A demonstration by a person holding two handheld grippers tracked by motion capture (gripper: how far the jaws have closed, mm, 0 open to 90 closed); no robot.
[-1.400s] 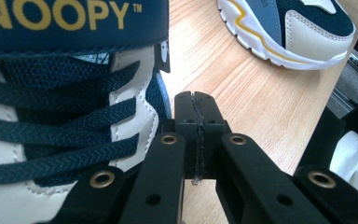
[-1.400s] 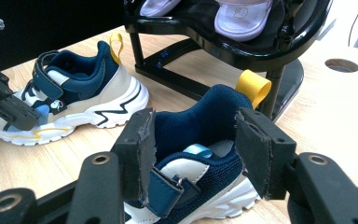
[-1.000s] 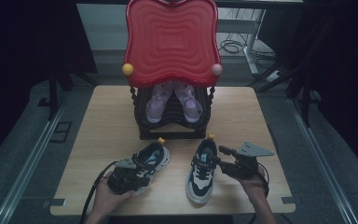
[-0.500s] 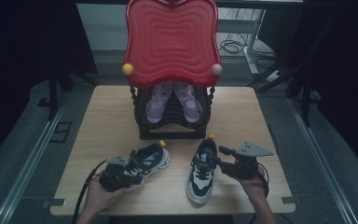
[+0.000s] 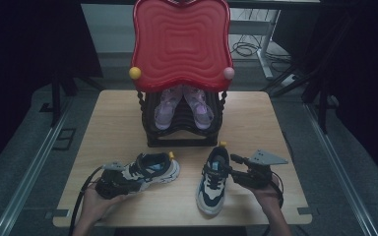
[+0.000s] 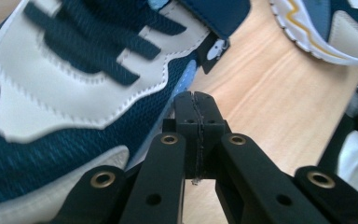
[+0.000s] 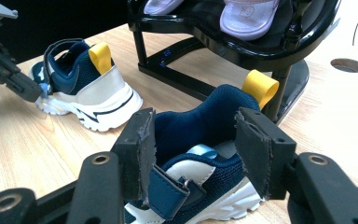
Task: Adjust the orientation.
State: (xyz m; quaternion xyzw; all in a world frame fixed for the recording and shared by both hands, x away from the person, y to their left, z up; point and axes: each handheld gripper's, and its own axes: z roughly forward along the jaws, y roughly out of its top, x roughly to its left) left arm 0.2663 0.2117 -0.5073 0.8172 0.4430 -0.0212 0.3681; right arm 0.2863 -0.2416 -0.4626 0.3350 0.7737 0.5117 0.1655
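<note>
Two navy-and-white sneakers with yellow heel tabs lie on the wooden table [image 5: 113,123]. Beside the left sneaker [image 5: 152,169] [image 6: 65,84] my left gripper [image 5: 127,181] [image 6: 196,100] is shut, pads pressed together with nothing between them, its tip against the shoe's side near the sole. My right gripper [image 5: 231,167] [image 7: 196,140] straddles the right sneaker [image 5: 212,186] [image 7: 191,121] at its strap and collar. Its wide-set pads [image 7: 140,149] touch both sides of the shoe, which rests on the table. The left gripper [image 7: 9,74] also appears far off beside the left sneaker [image 7: 91,88].
A black shoe rack [image 5: 182,135] [image 7: 233,44] stands at the middle back of the table, holding pink sandals [image 5: 162,110] under a red wavy tray top [image 5: 181,42]. A round cable hole [image 7: 348,65] sits in the tabletop. Dark floor and rails flank the table.
My left hand and gripper have slid left along the front of the table, and the left sneaker has shifted slightly left with them. The right gripper and its sneaker have kept still.
</note>
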